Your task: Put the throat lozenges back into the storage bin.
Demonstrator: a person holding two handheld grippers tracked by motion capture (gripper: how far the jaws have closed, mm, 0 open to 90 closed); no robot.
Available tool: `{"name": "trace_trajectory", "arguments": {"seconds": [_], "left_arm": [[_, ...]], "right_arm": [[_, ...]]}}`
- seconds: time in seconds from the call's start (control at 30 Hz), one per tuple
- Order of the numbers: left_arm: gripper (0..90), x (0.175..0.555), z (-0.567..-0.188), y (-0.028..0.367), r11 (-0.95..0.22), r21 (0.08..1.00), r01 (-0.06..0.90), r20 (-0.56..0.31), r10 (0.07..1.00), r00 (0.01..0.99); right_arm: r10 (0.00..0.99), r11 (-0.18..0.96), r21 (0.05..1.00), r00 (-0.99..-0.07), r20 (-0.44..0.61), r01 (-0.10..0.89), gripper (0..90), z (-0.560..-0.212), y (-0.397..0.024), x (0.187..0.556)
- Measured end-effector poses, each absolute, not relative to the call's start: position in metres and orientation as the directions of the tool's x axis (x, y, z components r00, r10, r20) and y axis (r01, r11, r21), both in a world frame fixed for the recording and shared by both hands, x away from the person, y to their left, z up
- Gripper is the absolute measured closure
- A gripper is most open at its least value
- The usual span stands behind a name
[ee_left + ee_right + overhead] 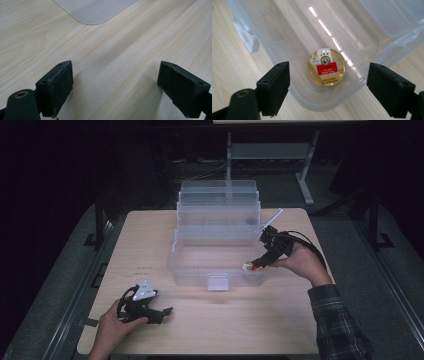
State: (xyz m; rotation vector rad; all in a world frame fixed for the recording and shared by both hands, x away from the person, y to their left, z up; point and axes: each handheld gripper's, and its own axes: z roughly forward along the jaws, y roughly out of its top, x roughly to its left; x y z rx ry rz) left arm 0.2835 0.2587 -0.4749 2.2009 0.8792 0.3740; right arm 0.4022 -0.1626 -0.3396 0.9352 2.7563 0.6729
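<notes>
Left gripper (pixel 167 310) jaws spread, empty, low over pale wood table (pixel 150 245) | dark room, grey floor | right gripper (pixel 248 267) jaws spread over clear bin (pixel 200 270) corner | round gold tin (pixel 326 67) on bin floor between the jaws, untouched | right gripper view shows red label.

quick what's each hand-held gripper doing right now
Left hand-held gripper: open, empty, over the table.
Right hand-held gripper: open, above the round tin in the clear box.

I'm seeing the bench (pixel 150 235) glowing bright amid darkness; glare is streaking the clear box (pixel 352 32), edges blurring softly.
</notes>
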Motion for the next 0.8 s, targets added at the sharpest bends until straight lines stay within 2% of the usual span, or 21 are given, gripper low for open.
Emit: {"name": "trace_trajectory", "arguments": {"seconds": [0.37, 0.6, 0.8], "left_arm": [[12.3, 0.284, -0.475, 0.259, -0.505, 0.719, 0.477, 0.003, 0.689, 0.725], [12.3, 0.284, -0.475, 0.259, -0.505, 0.719, 0.477, 0.003, 0.688, 0.725], [12.3, 0.284, -0.475, 0.259, -0.504, 0.719, 0.478, 0.001, 0.689, 0.725]], "right_arm": [[0.630, 0.688, 0.469, -0.776, -0.008, 0.554, 12.9, -0.335, -0.181, 0.391], [0.657, 0.668, 0.472, -0.754, -0.010, 0.576, 2.8, -0.338, -0.195, 0.382], [0.667, 0.658, 0.479, -0.745, -0.012, 0.581, 1.8, -0.341, -0.207, 0.374]]}}
